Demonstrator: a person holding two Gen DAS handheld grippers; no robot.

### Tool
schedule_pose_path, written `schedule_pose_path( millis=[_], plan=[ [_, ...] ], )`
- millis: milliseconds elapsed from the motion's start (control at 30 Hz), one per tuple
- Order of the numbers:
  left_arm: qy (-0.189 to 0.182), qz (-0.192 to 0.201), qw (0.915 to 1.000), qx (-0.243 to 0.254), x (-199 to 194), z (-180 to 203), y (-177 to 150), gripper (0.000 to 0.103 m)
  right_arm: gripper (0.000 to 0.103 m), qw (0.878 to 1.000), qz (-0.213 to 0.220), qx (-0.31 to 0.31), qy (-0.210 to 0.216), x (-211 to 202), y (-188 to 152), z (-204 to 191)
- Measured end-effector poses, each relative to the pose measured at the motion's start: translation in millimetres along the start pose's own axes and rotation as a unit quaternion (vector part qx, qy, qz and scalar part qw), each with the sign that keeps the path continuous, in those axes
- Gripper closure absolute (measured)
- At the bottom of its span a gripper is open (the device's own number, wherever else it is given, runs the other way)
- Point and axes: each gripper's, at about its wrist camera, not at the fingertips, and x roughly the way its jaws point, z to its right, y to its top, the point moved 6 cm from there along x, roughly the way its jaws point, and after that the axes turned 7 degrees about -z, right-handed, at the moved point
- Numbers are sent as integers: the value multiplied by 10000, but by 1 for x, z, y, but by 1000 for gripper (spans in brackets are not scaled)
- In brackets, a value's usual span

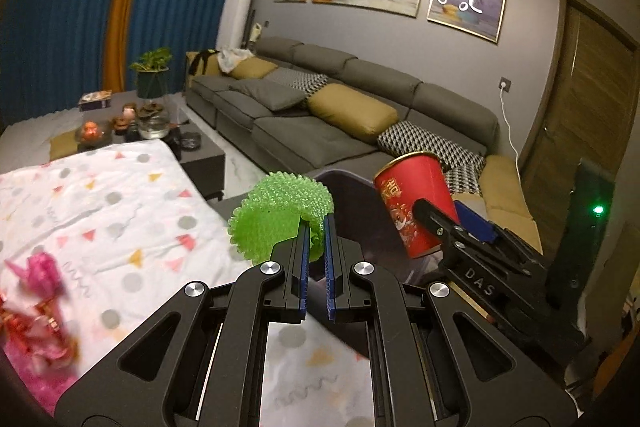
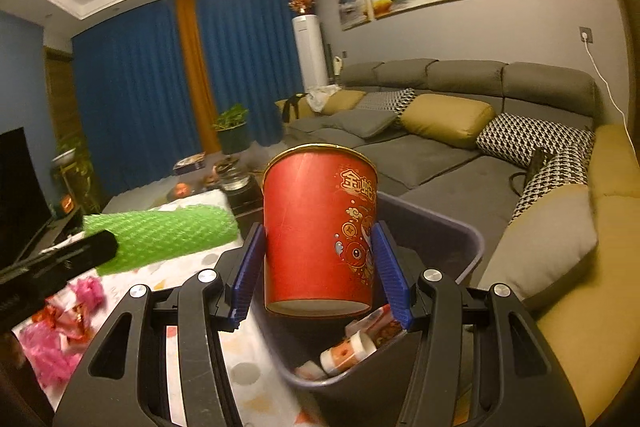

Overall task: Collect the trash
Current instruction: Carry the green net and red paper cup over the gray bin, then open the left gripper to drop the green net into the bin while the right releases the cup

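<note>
We see a living room from two handheld grippers, both raised over a dark bin [image 2: 460,247] that stands between a cloth-covered table and a long grey sofa [image 1: 320,115].

The left gripper [image 1: 317,239] has its blue pads nearly together, pinching the edge of a green foam net [image 1: 276,211]. The net sticks up and to the left of the fingertips, above the bin's near edge. In the right wrist view the same net [image 2: 160,235] shows as a green roll at left, just beside the cup.

The right gripper [image 2: 320,263] clamps a red paper cup [image 2: 316,235] by its sides, one blue pad on each side of it. The cup is upright, slightly tilted, gold rim on top, and it hangs over the open bin. In the left wrist view the cup [image 1: 412,203] sits to the right of the net, with the right gripper's black fingers across its lower part.

Inside the bin lie small wrappers [image 2: 352,347], red, white and orange.

On the table's white patterned cloth [image 1: 100,195], at near left, lies a heap of pink and red wrappers [image 1: 36,311], blurred.
</note>
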Motion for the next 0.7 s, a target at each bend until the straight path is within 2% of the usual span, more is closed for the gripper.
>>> schedule_pose_path(
  millis=[300,700],
  plan=[
    [-67,-255,9995,196,56,16,4,97,49,9998,-123,55,-176,24,-1,22],
    [-149,-523,9981,280,89,20,-3,97,49,9992,-248,151,-290,46,-1,30]
  ],
)
